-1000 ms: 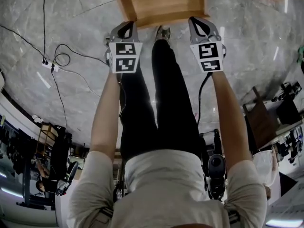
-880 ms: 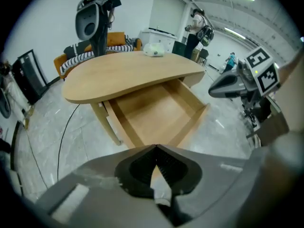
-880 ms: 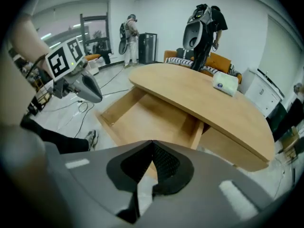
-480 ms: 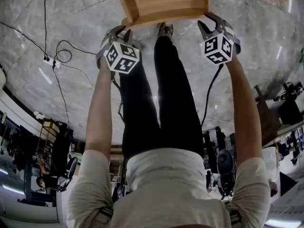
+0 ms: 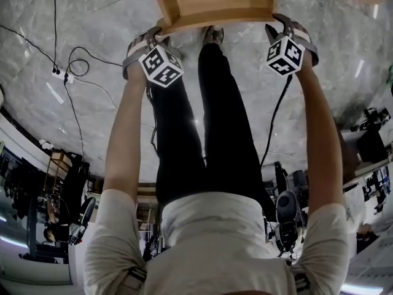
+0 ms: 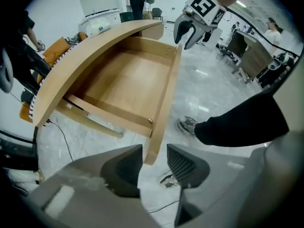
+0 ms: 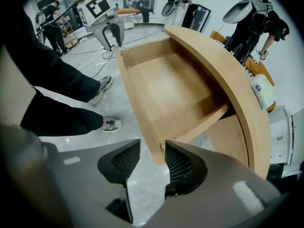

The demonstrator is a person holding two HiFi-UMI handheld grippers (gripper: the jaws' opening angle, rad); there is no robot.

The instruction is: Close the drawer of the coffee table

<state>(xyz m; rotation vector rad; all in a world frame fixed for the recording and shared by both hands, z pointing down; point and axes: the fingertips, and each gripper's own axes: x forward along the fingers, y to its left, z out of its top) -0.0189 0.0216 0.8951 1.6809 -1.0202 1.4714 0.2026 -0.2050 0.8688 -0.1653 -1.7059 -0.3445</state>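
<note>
Bright, even indoor light from overhead. White glare streaks on glossy marble floor [image 5: 362, 54]. Drawer [image 6: 128, 80] wood evenly lit, shadows soft. Heavy fisheye bending, dark vignette corners in both gripper views. Nearest foreground blurred.

The drawer [image 6: 126, 87] is standing pulled well out from under the coffee table [image 6: 78, 63], lying level as a shallow rectangular box of pale wood (the same tone as the top above it) and showing its flat bottom and low side walls. Its front panel is sitting well clear of the table's curved front edge, overhanging the side walls slightly at both ends, while the arched top is covering the drawer's rear part.
</note>
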